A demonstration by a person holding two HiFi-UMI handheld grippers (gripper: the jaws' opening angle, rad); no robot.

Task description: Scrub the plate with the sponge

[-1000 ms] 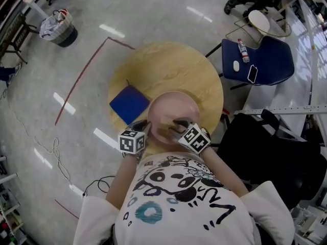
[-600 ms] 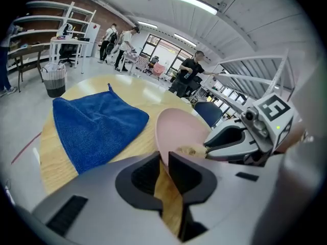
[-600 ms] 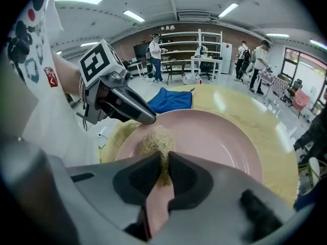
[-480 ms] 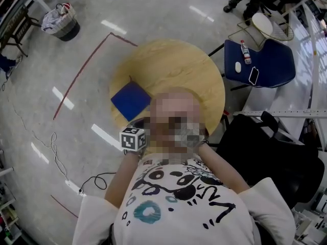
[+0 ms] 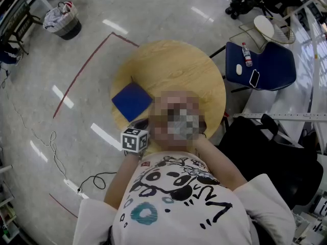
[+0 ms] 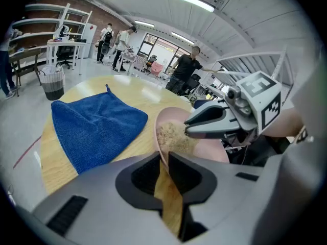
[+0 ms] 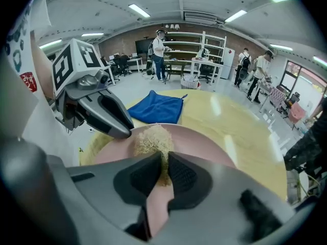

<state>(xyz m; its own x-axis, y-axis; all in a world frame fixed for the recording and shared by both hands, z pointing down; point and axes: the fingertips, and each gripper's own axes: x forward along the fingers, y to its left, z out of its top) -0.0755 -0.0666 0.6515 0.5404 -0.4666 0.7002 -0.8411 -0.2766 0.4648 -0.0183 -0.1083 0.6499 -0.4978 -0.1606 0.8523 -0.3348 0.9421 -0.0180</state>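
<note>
Pink plate (image 7: 214,147), rim-clamped by the left gripper (image 6: 164,161), may slip if the right gripper (image 7: 164,162), jaws just closed on the sponge (image 7: 152,137), pushes hard.

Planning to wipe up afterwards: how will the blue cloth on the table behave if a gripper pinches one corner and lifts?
The blue cloth lies flat with wavy edges, so it would probably drape from a pinch. Its fuzzy nap suggests it is light and not slippery. Pushed across the wooden table, it would likely bunch rather than slide.
</note>
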